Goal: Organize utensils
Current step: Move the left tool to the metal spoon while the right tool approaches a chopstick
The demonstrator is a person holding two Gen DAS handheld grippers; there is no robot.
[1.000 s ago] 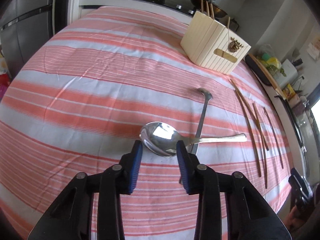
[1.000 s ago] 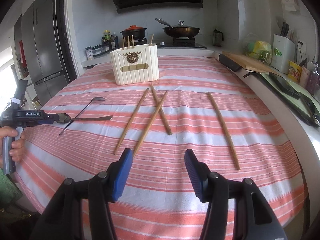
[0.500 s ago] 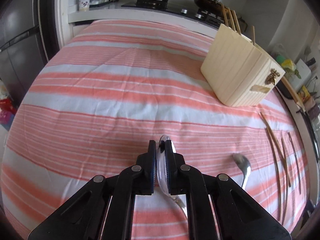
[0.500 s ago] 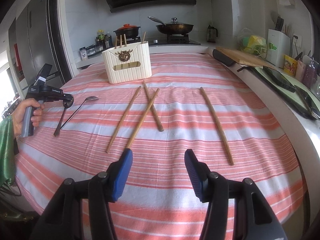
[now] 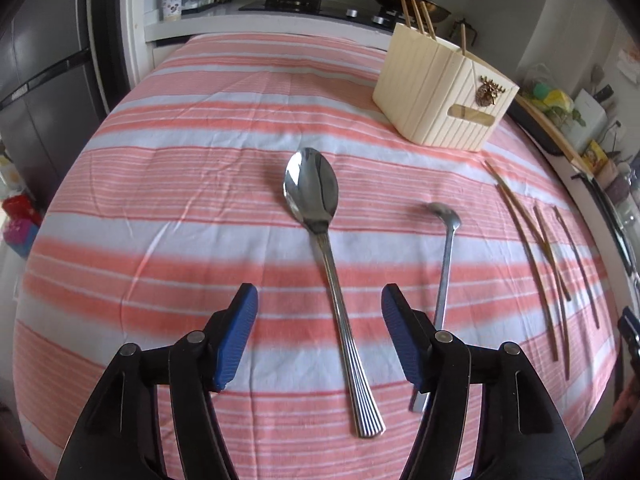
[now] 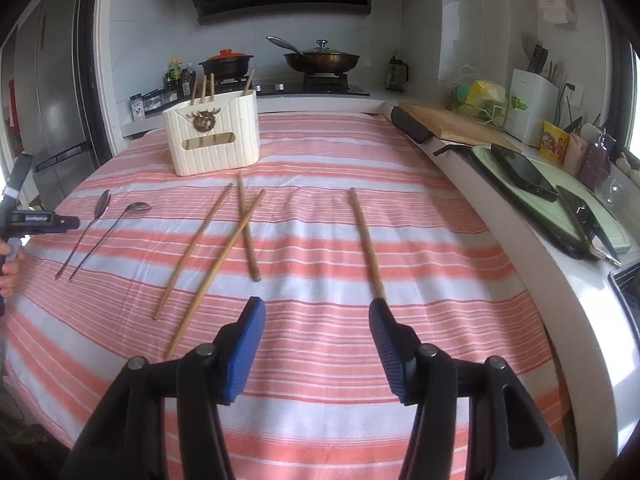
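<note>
The left gripper (image 5: 320,332) hangs over the striped tablecloth (image 5: 160,184), and its jaws are opening. The large spoon (image 5: 320,216) lies flat on the cloth between the two blue pads (image 5: 236,336), but the pads do not touch it; it rests free.

The spoon's long axis runs almost along the direction in which this gripper points: the bowl lies far from the gripper, toward the cream utensil holder (image 5: 444,96), and the ribbed handle end comes back under the gripper. So the jaws stand across the handle, which I judge a good position for a new grip on the stem.

Just beside it, to the right in the left wrist view, lies the small long-handled spoon (image 5: 446,248), nearly parallel and apart from the large one.

The right gripper (image 6: 316,344) is spread and empty. It hovers near the end of a single chopstick (image 6: 366,236), while three more chopsticks (image 6: 224,240) lie crossed to its left. For the spoons the left hand is clearly nearer; for the chopsticks, the right.
</note>
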